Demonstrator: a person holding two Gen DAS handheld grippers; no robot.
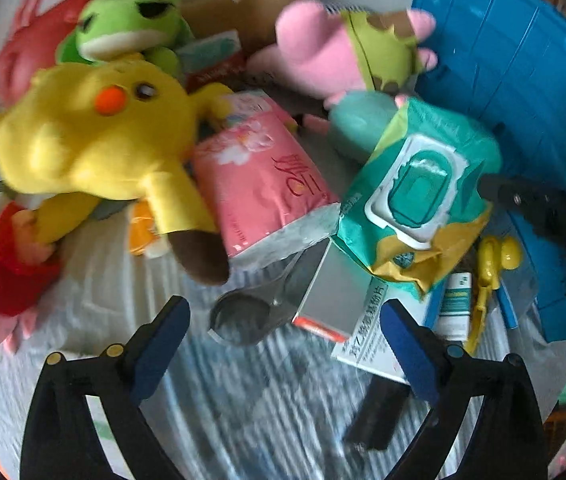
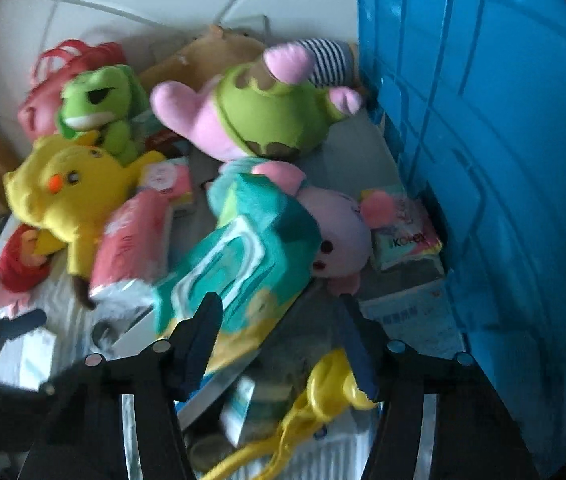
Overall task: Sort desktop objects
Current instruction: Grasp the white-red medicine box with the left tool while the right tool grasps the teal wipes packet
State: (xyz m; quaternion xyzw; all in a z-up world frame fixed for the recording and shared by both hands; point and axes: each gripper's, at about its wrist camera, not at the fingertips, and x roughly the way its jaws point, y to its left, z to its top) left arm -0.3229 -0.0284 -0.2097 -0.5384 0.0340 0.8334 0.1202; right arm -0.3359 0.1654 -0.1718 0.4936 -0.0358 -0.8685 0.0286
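The wipes pack (image 2: 239,256) lies mid-desk, just ahead of the right tool (image 2: 279,340), its long axis running from the near left up toward the bin (image 2: 483,160). Both tools gape, holding nothing; the left tool (image 1: 283,336) hangs farther back.

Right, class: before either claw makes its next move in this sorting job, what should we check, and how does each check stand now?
1. Left claw open and holding nothing: ok.
2. Right claw open wide enough for the green wet wipes pack: ok, its fingers straddle the pack's near end.
3. Wipes pack free to lift: not ok, it leans against the pink plush toy and overlaps a white box.
4. Blue bin within view as a drop place: ok, at the right.
5. Bin empty inside: cannot tell, only its outer wall shows.
6. Images sharp enough to judge contact: not ok, both views are blurred.
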